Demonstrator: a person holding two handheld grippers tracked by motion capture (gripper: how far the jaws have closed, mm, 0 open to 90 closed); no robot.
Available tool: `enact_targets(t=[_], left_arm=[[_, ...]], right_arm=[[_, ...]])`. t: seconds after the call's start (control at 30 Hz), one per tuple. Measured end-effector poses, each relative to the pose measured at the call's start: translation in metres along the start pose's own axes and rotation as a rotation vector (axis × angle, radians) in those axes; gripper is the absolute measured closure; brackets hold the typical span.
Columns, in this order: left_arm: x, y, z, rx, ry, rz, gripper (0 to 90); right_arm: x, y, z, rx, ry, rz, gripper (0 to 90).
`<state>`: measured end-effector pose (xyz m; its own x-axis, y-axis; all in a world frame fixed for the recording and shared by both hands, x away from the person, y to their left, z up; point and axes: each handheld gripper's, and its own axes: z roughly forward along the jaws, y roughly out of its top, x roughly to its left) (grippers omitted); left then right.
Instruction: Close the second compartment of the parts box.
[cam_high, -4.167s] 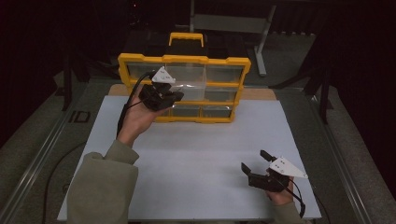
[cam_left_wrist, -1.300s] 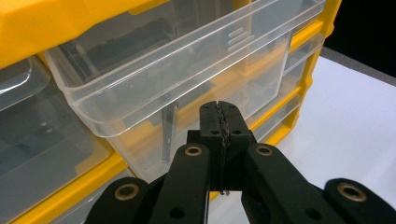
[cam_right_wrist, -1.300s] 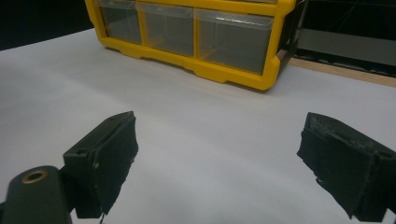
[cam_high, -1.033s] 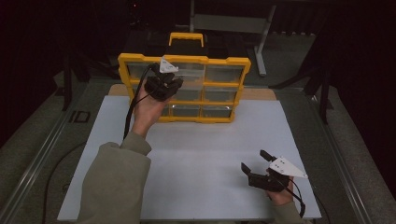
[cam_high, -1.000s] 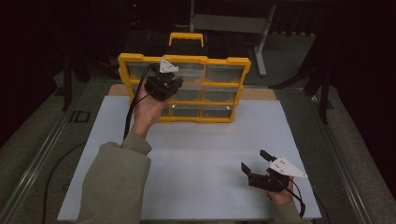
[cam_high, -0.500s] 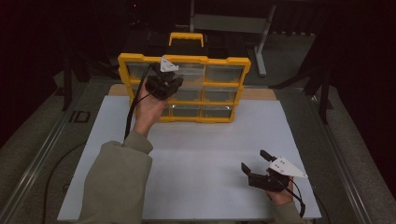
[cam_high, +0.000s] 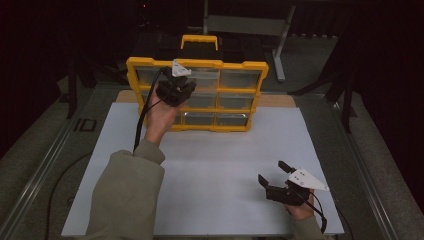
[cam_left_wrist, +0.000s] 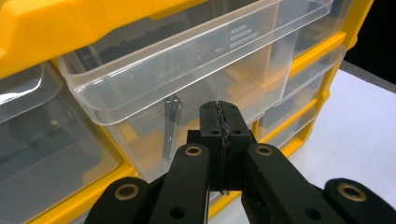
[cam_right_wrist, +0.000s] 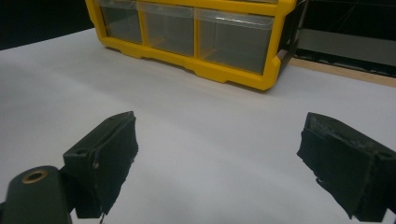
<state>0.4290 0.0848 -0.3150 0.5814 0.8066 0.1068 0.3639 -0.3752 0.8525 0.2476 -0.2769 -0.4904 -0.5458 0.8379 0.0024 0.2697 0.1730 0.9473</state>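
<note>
Drawer cabinet (cam_high: 235, 95) at far edge of sheet (cam_high: 215, 165); left tool (cam_left_wrist: 219, 122) before its pulled-out drawer (cam_left_wrist: 187, 65).

White sheet (cam_high: 210, 165) covers the table; perhaps a metal stand (cam_high: 280, 47) behind.

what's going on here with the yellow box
A person works at a yellow drawer organizer standing on a white table. The left tongs are shut, tips right at the front of a clear drawer in the organizer that sits pulled out a little; whether they pinch its lip is hard to tell. The right tongs are open and empty, low over the table's near right part, away from the organizer.
</note>
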Motion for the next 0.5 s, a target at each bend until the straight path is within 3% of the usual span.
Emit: enact_targets(t=[0.5], left_arm=[[0.0005, -0.0023, 0.0064, -0.003, 0.025, -0.015, 90.0]], right_arm=[[-0.0003, -0.0001, -0.0001, 0.000, 0.000, 0.000, 10.9]])
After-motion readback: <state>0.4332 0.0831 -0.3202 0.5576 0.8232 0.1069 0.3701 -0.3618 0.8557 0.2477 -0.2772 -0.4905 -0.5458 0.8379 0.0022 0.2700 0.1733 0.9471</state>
